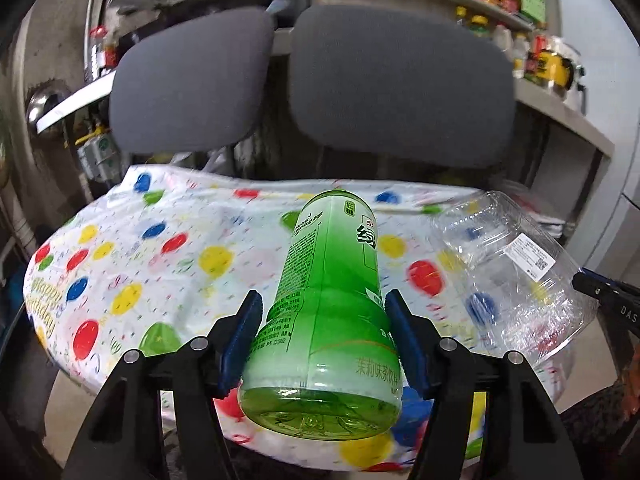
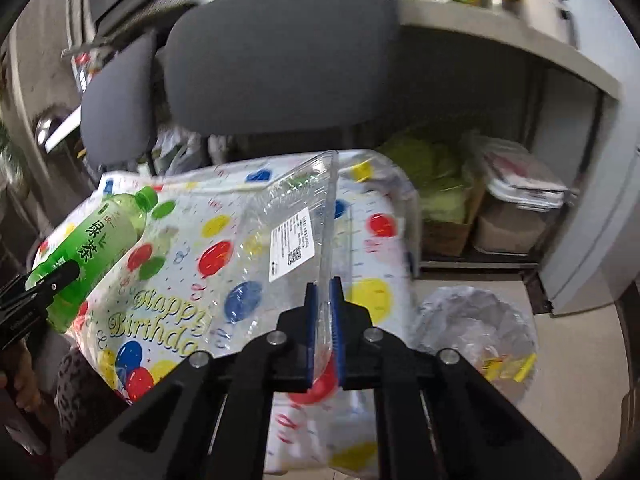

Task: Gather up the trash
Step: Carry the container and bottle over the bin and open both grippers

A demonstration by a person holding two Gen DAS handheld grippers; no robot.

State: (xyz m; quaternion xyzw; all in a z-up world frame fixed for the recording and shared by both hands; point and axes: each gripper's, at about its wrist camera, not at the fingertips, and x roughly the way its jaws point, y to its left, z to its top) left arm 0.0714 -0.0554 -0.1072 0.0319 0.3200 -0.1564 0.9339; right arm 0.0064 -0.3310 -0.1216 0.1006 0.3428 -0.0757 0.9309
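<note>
Left gripper (image 1: 322,300) is clamping green tea bottle (image 1: 324,320) base-toward-camera over balloon-print cloth (image 1: 160,260), while clear plastic clamshell (image 1: 516,272) is tilting at right, apparently pinched by the right gripper's tip (image 1: 592,284), grey chair back (image 1: 400,88) behind.

One green bottle (image 1: 326,304) sits between the left claw's (image 1: 323,300) fingers; one clear plastic box (image 2: 292,248) is pinched in the right claw (image 2: 324,292). Under both lies one balloon-print cloth (image 1: 160,264) — beyond it, two grey chair pads (image 1: 400,88). Right of the right claw — one lined bin (image 2: 476,332).
</note>
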